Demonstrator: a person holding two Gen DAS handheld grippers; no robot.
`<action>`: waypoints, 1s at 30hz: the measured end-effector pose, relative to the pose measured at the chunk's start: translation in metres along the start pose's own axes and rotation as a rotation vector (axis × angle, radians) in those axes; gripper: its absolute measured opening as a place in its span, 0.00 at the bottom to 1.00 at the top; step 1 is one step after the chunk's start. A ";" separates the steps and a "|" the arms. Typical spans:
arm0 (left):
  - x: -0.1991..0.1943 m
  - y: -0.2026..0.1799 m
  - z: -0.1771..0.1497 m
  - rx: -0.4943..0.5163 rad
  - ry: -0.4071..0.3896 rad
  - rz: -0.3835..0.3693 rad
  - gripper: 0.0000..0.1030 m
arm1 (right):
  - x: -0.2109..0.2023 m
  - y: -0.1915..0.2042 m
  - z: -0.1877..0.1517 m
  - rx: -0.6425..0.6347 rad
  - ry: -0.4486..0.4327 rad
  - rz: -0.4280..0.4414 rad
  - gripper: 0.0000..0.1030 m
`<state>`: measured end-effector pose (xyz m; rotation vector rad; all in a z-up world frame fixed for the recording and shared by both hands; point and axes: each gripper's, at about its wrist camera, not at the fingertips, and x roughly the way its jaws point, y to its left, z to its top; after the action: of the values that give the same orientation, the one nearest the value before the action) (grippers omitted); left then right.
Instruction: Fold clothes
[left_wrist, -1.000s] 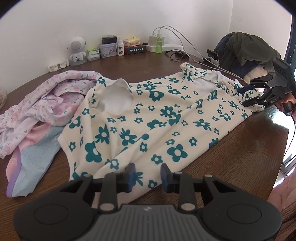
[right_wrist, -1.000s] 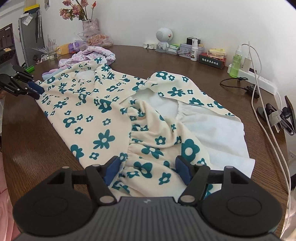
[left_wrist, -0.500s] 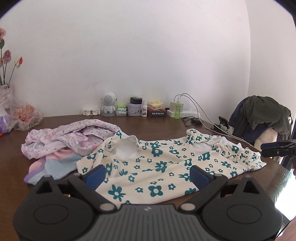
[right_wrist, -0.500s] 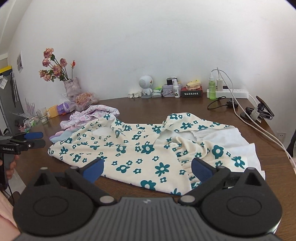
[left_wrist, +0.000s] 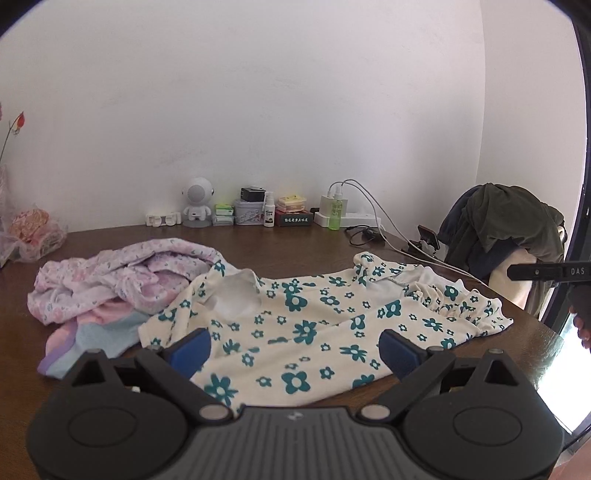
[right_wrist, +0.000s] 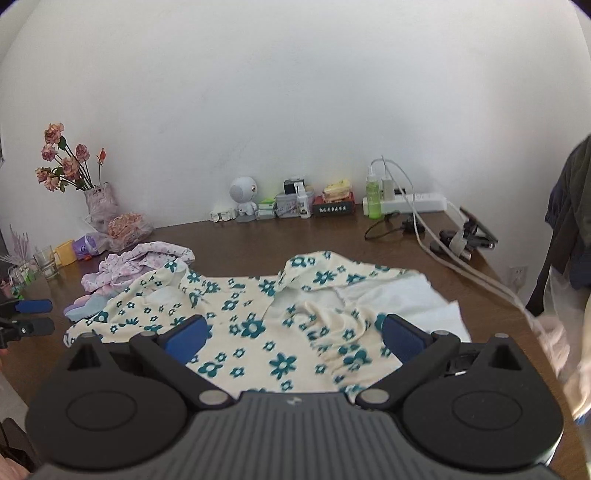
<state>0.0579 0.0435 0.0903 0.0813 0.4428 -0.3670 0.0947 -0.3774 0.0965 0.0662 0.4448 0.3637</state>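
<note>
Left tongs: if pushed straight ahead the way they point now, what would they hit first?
Probably the flowered garment, spread on the table just beyond the open left tongs. Nothing else shows in between, though depth is hard to judge in this view.

A plain white wall (left_wrist: 295, 110) stands behind a dark wooden table (right_wrist: 258, 236). At the right, a chair (left_wrist: 517, 273) draped with dark garments stands beside a bright window (left_wrist: 576, 350).
</note>
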 end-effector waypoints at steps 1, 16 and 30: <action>0.012 0.004 0.014 0.031 0.012 0.000 0.95 | 0.006 -0.007 0.018 -0.042 0.002 -0.005 1.00; 0.252 0.049 0.103 0.285 0.430 -0.180 0.44 | 0.261 -0.081 0.135 -0.445 0.527 0.240 0.82; 0.332 0.079 0.082 0.386 0.708 -0.397 0.42 | 0.366 -0.107 0.111 -0.433 0.799 0.548 0.48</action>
<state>0.3986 -0.0046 0.0199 0.5143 1.0908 -0.8185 0.4853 -0.3444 0.0316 -0.4020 1.1324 1.0302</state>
